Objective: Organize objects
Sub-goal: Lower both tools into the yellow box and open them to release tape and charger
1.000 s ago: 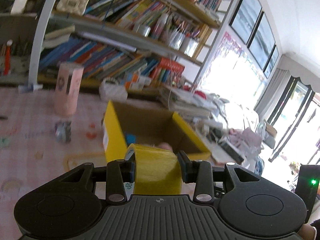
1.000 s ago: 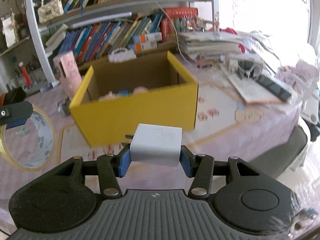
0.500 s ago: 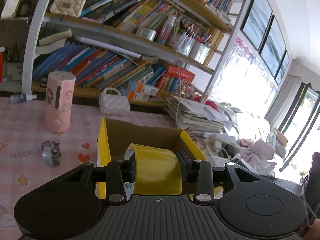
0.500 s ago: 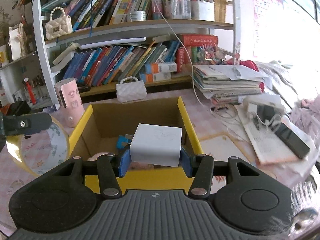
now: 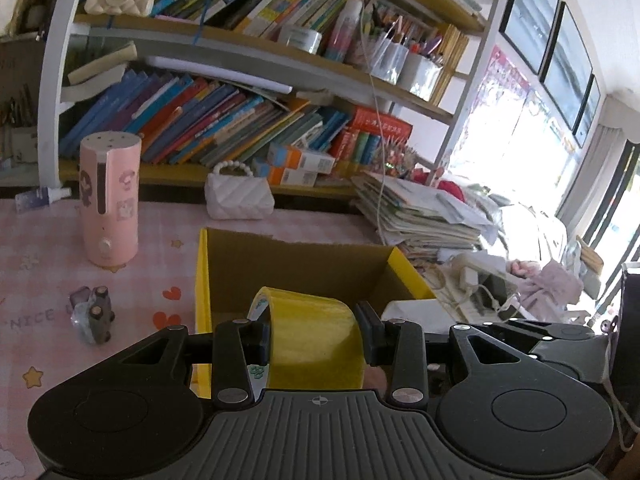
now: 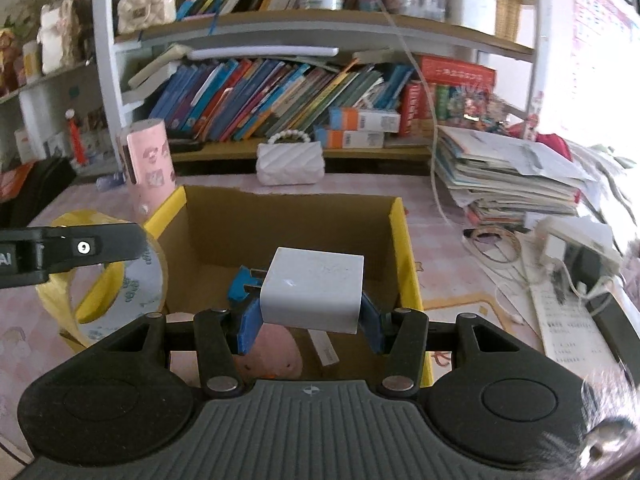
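My left gripper (image 5: 316, 336) is shut on a yellow tape roll (image 5: 316, 344) and holds it over the near left part of the open yellow cardboard box (image 5: 202, 280). The roll and the left gripper also show at the left of the right wrist view (image 6: 100, 280). My right gripper (image 6: 310, 320) is shut on a white charger block (image 6: 314, 294) and holds it above the box (image 6: 404, 248). Inside the box lie a pink soft toy (image 6: 272, 354), a blue object (image 6: 240, 284) and a small white stick-shaped item (image 6: 326, 350).
A pink cylinder (image 5: 108, 200), a white quilted handbag (image 5: 240, 196) and a small toy car (image 5: 94, 314) stand on the pink table. A stack of papers (image 6: 508, 176), cables and a power strip (image 6: 572, 240) lie to the right. Bookshelves rise behind.
Both grippers have risen and moved forward over the box, each still holding its object; the views now look down into the box from above its near wall.
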`<state>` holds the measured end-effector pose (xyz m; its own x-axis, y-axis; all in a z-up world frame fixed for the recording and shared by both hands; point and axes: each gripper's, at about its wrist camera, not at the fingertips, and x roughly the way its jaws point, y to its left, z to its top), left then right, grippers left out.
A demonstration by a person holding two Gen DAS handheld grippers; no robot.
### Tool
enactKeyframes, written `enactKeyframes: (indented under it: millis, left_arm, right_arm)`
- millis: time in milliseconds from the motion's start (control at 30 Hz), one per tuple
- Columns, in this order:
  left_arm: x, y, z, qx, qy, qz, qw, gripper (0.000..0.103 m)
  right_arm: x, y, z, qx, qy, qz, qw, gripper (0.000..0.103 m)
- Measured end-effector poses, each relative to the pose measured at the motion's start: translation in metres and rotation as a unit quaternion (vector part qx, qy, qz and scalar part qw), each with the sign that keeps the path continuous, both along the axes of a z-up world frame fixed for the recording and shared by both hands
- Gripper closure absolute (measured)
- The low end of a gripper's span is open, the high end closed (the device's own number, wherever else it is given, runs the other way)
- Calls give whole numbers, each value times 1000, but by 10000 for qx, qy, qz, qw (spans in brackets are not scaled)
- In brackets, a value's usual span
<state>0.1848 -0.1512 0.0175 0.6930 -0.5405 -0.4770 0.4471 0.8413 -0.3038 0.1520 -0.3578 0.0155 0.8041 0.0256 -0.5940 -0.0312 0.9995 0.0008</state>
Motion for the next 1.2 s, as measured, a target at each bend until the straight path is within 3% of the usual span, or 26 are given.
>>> enactKeyframes:
  millis: [267, 567, 800, 933, 1033, 1200]
  left_arm:
    - [21, -10, -7, 150, 62, 136, 9998, 65]
    - [39, -18, -34, 572, 557, 230, 9965, 66]
    - [35, -27, -37, 810, 400, 66, 9959, 67]
    - [31, -30, -37, 874, 360, -18, 9955, 66]
    - [26, -28, -35, 785, 369, -53, 9962, 63]
    - [12, -18, -20, 563, -6, 23, 9984, 43]
  right_arm:
    - [26, 5, -16, -194, 356, 488, 9980, 55]
    - [47, 7, -29, -155, 827, 754, 9936, 55]
    - [54, 7, -42, 2, 1281, 828, 9883, 54]
    - [55, 7, -45, 92, 1315, 770, 9883, 54]
    - [54, 9, -44, 104, 1291, 684, 9892, 54]
    - [44, 10, -34, 203, 971, 539, 9936, 48]
